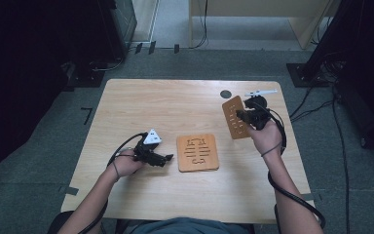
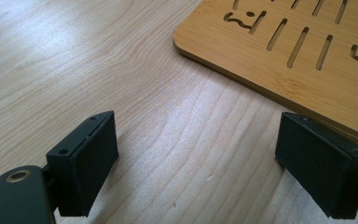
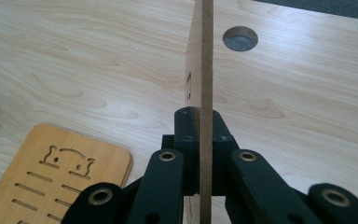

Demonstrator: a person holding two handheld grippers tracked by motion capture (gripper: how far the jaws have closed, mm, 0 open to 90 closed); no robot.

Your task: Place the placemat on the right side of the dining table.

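Two flat bamboo boards with cut-out slots are in play. One board lies flat near the middle of the table. My right gripper is shut on the second board, holding it lifted and on edge above the table's right side. My left gripper stands open just left of the flat board, low over the wood, with nothing between its jaws.
The light wooden table has a round cable hole near its far right edge. A white pen-like object lies at that far right edge. Dark equipment and cables surround the table on the floor.
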